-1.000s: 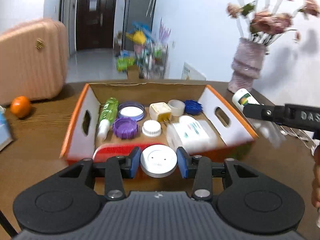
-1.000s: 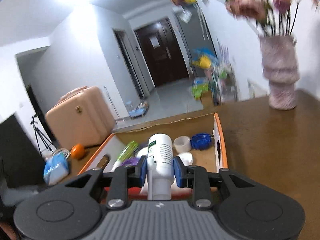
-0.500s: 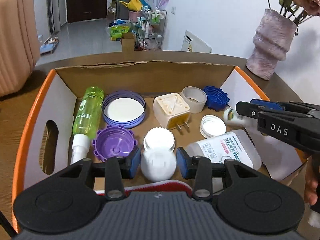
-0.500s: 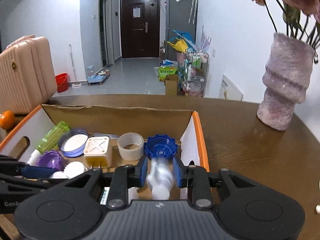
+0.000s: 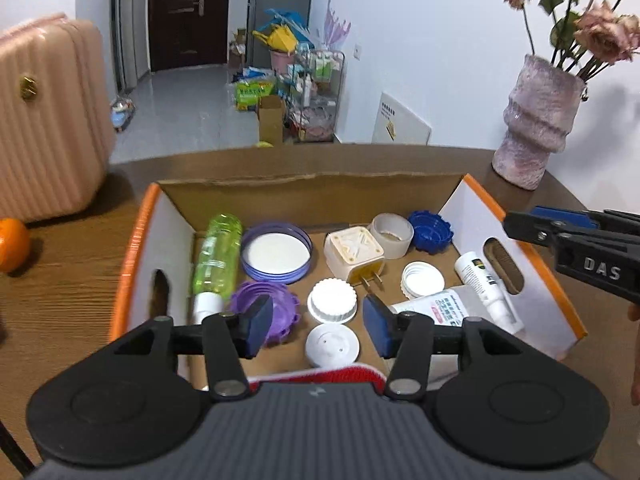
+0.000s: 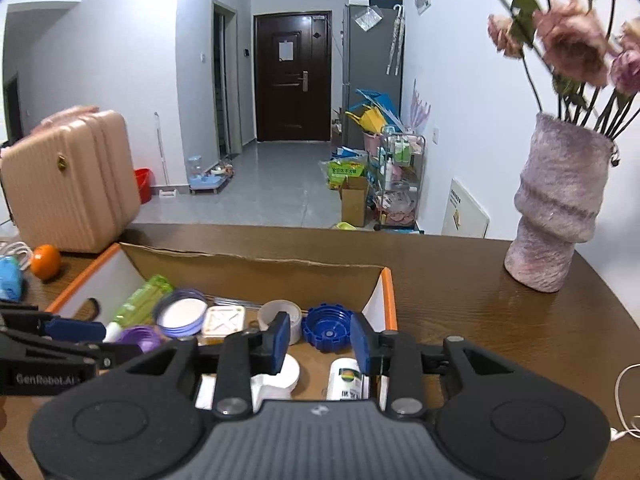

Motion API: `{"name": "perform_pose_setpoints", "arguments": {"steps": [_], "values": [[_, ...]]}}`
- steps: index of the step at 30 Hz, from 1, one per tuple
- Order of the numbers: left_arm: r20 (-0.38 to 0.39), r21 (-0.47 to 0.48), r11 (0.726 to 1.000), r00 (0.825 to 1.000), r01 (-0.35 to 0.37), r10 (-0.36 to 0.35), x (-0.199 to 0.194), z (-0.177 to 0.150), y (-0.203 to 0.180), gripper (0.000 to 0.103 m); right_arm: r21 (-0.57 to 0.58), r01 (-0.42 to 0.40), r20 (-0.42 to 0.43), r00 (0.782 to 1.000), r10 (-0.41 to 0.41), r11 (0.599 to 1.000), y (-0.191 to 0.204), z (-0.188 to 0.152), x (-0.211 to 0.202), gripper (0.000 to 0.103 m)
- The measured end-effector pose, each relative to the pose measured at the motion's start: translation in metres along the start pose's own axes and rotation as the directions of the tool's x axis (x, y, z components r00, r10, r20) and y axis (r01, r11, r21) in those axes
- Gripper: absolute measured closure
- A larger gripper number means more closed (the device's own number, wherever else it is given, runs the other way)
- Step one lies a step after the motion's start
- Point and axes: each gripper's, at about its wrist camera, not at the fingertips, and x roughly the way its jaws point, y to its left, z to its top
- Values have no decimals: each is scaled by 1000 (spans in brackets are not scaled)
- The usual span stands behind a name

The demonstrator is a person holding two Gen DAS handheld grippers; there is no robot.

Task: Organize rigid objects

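An orange-rimmed cardboard box (image 5: 136, 248) holds several rigid items: a green bottle (image 5: 218, 252), purple lids, a cream plug adapter (image 5: 354, 250), a blue cap (image 5: 431, 231) and white caps. My left gripper (image 5: 318, 324) hovers over the box's near end, jaws opening, and a round white cap (image 5: 332, 345) lies loose on the box floor below them. My right gripper (image 6: 319, 342) is above the box's right side, jaws opening with nothing between them. A small white bottle (image 6: 346, 378) lies in the box beneath it, leaning by the right wall (image 5: 486, 286).
A purple vase (image 6: 560, 208) with dried flowers stands on the brown table (image 6: 480, 280) at the right. An orange (image 6: 45, 261) and a pink suitcase (image 6: 70, 180) are at the left. A white cable (image 6: 626, 400) lies at the table's right edge.
Both grippers moved over the box and opened. The white cap left the left jaws and lies in the box; the white bottle left the right jaws and lies by the right wall.
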Motion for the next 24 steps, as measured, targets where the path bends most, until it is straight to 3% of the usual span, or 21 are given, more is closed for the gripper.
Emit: {"name": "perform_pose_setpoints", "arguments": {"steps": [5, 12, 14, 16, 19, 20, 22, 24], "values": [[73, 7, 1000, 997, -31, 30, -58, -13, -2, 42, -8, -8, 37, 999, 8, 1000, 3, 3, -51, 65], [200, -25, 994, 973, -109, 112, -135, -60, -3, 29, -9, -40, 92, 995, 41, 999, 13, -20, -127, 52], [250, -29, 989, 957, -147, 150, -155, -80, -5, 23, -8, -70, 90, 993, 71, 997, 18, -35, -142, 52], [328, -34, 984, 928, -174, 175, -173, -101, -9, 16, -12, -81, 103, 991, 82, 997, 24, -51, -156, 47], [453, -47, 979, 869, -200, 199, -198, -136, -14, 1, -12, -103, 169, 980, 103, 995, 33, -78, -179, 20], [476, -49, 978, 856, -204, 202, -205, -147, -16, 1, -15, -106, 208, 972, 107, 994, 37, -87, -187, 17], [491, -39, 979, 849, -202, 195, -213, -163, -20, 1, -46, -91, 297, 949, 101, 995, 44, -110, -200, 17], [495, -25, 979, 848, -201, 186, -221, -179, -22, 1, -59, -61, 326, 942, 77, 996, 50, -127, -207, 15]]}}
